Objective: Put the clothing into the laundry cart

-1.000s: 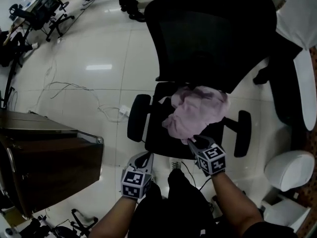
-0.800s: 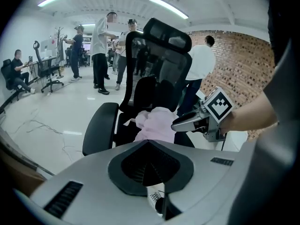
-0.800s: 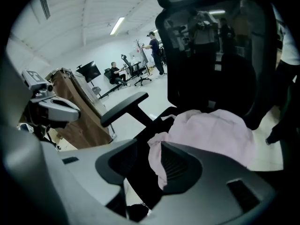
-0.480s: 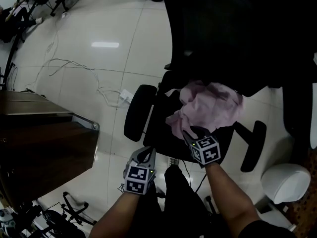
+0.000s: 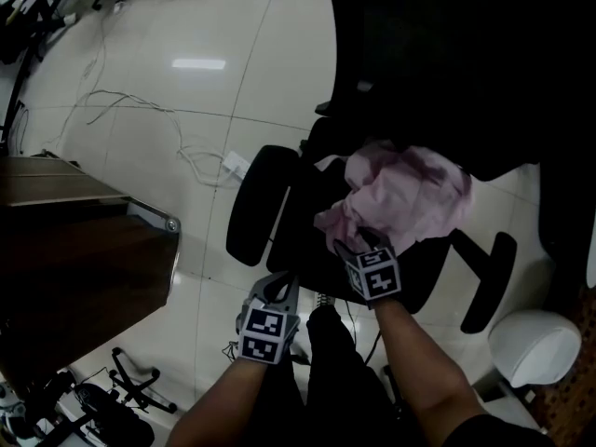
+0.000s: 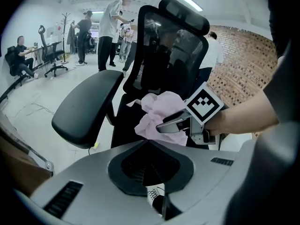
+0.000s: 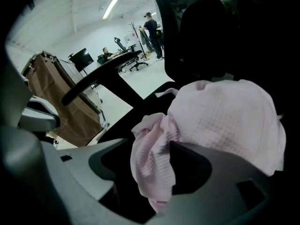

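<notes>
1. the pink clothing lies crumpled on the seat of a black office chair. it sits toward the seat's back and the side away from the left armrest.
2. the right gripper points steeply down at the near edge of the clothing, its marker cube just in front of the person's wrist.
3. its jaws stand wide apart and have just been opening. in the right gripper view a hanging fold of the pink cloth lies between them. the fold drapes against the inner side of one jaw, and the pads do not squeeze it.
4. the bulk of the clothing rises above and beyond that jaw, filling much of the right gripper view.
5. the left gripper is lower in the head view, at the seat's front edge and below the armrest. it is apart from the clothing.
6. its jaws are together with nothing between them. in the left gripper view the clothing shows ahead of them, beside the right gripper.
7. the brown laundry cart stands on the pale floor to the left, well apart from the chair and the clothing.
</notes>
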Motion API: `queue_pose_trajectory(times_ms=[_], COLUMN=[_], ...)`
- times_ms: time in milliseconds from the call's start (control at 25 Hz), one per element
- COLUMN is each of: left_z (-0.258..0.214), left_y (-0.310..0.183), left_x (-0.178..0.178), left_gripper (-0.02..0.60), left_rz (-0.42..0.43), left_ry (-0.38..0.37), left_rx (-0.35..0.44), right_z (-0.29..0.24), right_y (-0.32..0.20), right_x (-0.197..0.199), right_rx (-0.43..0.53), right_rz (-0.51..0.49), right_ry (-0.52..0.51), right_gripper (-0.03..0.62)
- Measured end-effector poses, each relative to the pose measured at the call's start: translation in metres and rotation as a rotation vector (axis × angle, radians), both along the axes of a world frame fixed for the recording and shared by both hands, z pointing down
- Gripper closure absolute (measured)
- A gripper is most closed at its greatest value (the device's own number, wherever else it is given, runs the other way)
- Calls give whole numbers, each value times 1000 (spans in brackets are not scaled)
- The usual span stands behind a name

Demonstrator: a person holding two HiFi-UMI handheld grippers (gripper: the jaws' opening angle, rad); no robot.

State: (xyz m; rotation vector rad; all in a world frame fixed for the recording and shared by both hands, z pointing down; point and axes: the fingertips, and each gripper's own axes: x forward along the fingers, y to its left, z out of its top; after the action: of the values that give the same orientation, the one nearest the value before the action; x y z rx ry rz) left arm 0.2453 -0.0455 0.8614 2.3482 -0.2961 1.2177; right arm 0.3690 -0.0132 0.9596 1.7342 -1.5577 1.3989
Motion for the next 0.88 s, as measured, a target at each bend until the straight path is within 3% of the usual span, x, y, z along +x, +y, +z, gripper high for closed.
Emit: queue_pose_trajectory(times_ms=[160, 360, 480, 640, 880], left_z=[4, 7, 7, 8, -2], left_y=[0, 0, -3, -5, -6], left_x=[-5, -16, -24, -26, -22], left_gripper=[583, 583, 583, 583, 583], left_rz=[-7, -21, -24, -25, -18], left_ry=[-3, -10, -18, -18, -1], left_rx=[-2, -2, 0, 0, 6], right_z=[36, 65, 64, 55, 26], right_y=[1, 0, 1, 4, 4], right_x=[-12, -11, -7, 1, 5], right_rx=[-100, -142, -156, -152, -80], right_rz=[-47, -140, -137, -59, 12], right_ry=[25, 176, 211, 128, 35], right_gripper=[210, 215, 277, 412, 476])
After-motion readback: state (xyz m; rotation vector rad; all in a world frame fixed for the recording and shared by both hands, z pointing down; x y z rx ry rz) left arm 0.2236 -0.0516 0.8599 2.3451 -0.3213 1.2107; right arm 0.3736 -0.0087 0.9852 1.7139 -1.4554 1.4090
